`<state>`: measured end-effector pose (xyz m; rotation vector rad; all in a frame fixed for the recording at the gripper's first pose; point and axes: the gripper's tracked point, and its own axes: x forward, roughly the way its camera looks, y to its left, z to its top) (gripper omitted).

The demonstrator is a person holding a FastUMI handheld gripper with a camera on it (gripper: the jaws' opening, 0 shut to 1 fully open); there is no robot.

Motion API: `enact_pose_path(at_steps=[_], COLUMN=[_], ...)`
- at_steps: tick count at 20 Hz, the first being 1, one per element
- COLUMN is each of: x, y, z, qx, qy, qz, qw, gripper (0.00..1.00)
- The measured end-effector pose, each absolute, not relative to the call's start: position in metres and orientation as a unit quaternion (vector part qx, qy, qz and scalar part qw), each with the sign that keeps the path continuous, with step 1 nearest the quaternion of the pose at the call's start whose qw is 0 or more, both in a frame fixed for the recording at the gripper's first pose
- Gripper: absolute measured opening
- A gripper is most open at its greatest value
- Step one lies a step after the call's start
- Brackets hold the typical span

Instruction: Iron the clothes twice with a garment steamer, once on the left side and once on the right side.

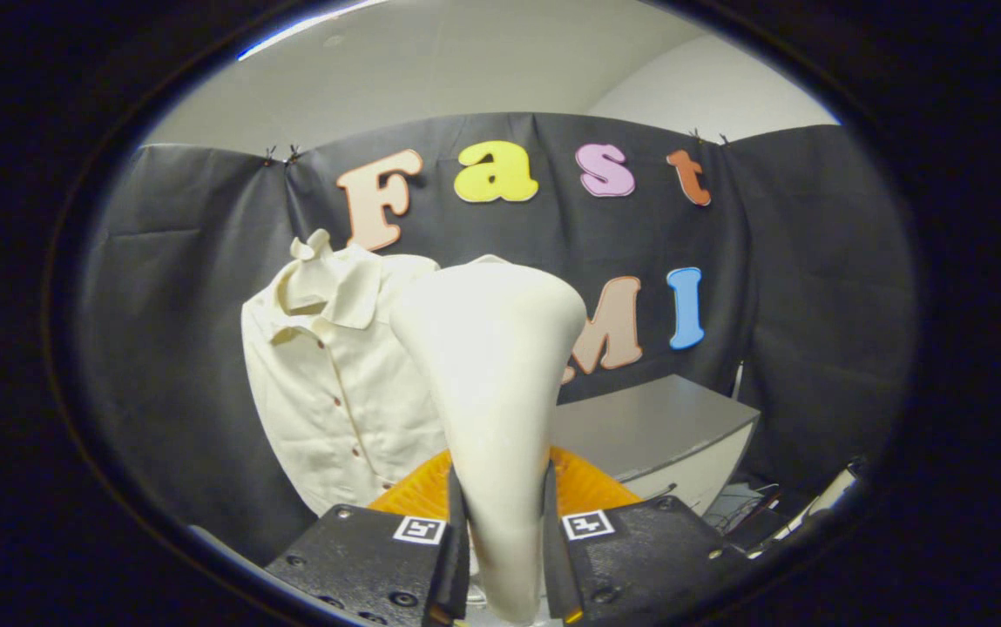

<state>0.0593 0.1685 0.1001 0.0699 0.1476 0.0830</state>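
Your gripper [500,540] is clamped on the handle of the cream plastic garment steamer [491,366], both fingers pressing its sides (its wide head rises upright just ahead). Beyond it hangs the cream button-front shirt [326,392] on the black cloth wall, with a grey box [657,427] beside it.

What you can't really see here

The steamer [491,383] blocks the shirt's [334,392] right half, the claw [500,540] hides the steamer's handle base, and the stuff beside the grey surface [666,418] is too blurry to identify.
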Motion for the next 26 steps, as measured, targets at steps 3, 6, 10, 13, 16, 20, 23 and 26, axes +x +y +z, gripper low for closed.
enact_pose_path(at_steps=[3,6,10,13,16,20,23,26], x=[0.068,0.081,0.100,0.118,0.137,0.161,0.175,0.190], y=[0.216,0.266,0.335,0.381,0.424,0.468,0.495,0.501], z=[0.097,0.091,0.077,0.070,0.066,0.064,0.064,0.051], qx=[0.026,0.029,0.020,0.025,0.041,0.059,0.055,0.049], qy=[0.076,0.077,0.087,0.085,0.080,0.075,0.069,0.074], qz=[0.069,0.098,0.135,0.148,0.146,0.139,0.128,0.093], qw=[0.994,0.992,0.987,0.985,0.985,0.986,0.988,0.992], gripper=[0.34,0.34,0.34,0.34,0.34,0.34,0.34,0.34])
